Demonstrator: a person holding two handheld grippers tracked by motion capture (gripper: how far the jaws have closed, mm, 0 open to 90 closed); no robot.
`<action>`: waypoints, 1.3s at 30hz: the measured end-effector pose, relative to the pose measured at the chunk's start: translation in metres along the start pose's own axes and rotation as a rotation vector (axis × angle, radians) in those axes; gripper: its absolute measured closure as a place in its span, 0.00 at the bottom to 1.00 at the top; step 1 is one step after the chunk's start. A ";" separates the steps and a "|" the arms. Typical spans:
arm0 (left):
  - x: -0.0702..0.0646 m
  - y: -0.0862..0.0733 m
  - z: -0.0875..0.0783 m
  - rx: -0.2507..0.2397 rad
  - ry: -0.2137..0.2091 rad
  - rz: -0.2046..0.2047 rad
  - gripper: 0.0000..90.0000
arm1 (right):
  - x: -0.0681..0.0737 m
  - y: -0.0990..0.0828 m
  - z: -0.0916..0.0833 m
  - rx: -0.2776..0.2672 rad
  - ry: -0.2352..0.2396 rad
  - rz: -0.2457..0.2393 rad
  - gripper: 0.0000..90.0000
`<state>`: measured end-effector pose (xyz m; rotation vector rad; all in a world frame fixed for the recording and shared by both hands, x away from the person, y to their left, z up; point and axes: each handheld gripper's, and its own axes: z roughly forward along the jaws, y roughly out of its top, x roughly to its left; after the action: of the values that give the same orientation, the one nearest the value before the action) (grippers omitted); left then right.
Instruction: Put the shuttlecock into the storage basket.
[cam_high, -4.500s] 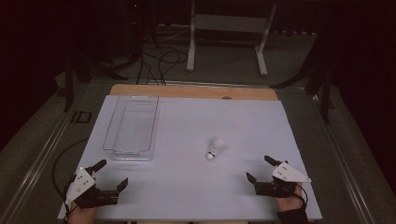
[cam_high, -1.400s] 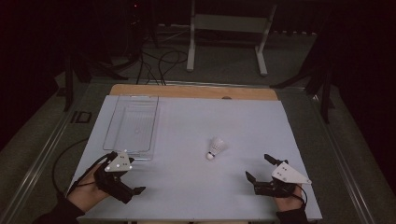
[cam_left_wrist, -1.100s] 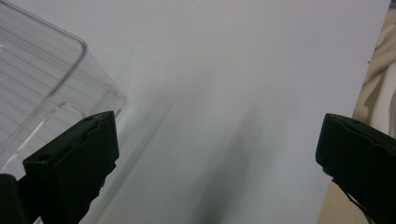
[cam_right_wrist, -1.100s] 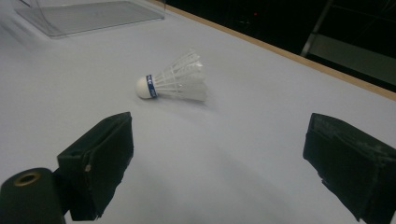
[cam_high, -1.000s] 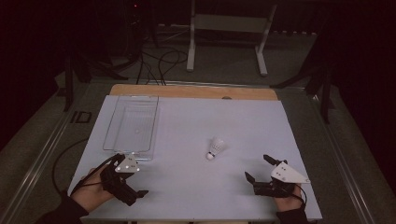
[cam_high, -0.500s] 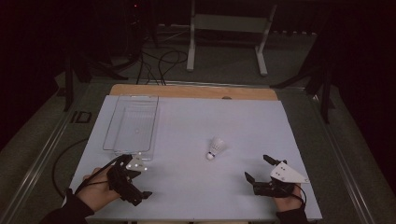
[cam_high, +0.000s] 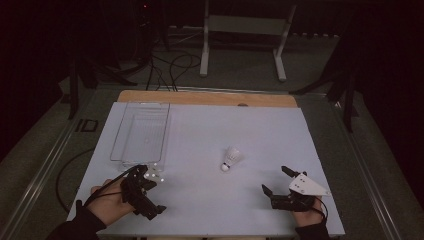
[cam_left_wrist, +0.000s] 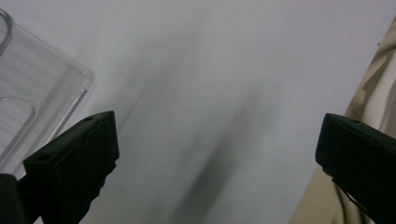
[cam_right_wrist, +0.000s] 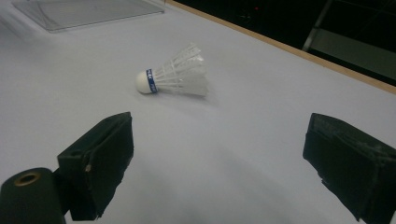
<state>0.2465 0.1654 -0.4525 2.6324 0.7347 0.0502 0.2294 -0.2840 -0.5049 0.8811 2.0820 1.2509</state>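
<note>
A white shuttlecock (cam_high: 231, 157) with a blue band lies on its side on the white table (cam_high: 210, 130), right of centre. My right gripper (cam_high: 275, 180) rests near the front right edge, open and empty. In the right gripper view the shuttlecock (cam_right_wrist: 175, 77) lies ahead of that gripper (cam_right_wrist: 219, 140) and slightly left, cork end to the left. My left gripper (cam_high: 149, 192) is open at the front left, just in front of the near corner of a clear plastic tray (cam_high: 116, 150). In the left gripper view it (cam_left_wrist: 219, 135) tilts down at bare table, the tray corner (cam_left_wrist: 42, 102) at left.
The clear tray is empty and runs toward the table's far left. A wooden strip (cam_high: 210, 98) borders the far edge. Beyond it stand a metal frame (cam_high: 240, 25) and cables on the dark floor. A beige surface (cam_left_wrist: 373, 102) lies at the right edge of the left gripper view.
My left gripper has moved from the front left corner to the right and forward, up to the tray's near corner, turning as it went. The right gripper and shuttlecock have stayed put.
</note>
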 end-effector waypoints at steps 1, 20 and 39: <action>-0.001 0.001 0.000 0.001 0.001 -0.001 0.01 | 0.000 0.000 0.000 0.000 0.000 0.000 0.10; -0.020 0.034 0.014 0.068 -0.022 0.007 0.01 | 0.000 0.000 0.000 0.007 -0.003 -0.001 0.10; -0.030 0.068 0.031 0.036 -0.065 0.010 0.01 | 0.000 0.000 0.001 0.014 0.003 0.002 0.10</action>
<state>0.2577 0.0860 -0.4520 2.6587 0.7069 -0.0466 0.2302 -0.2831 -0.5057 0.8886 2.0943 1.2410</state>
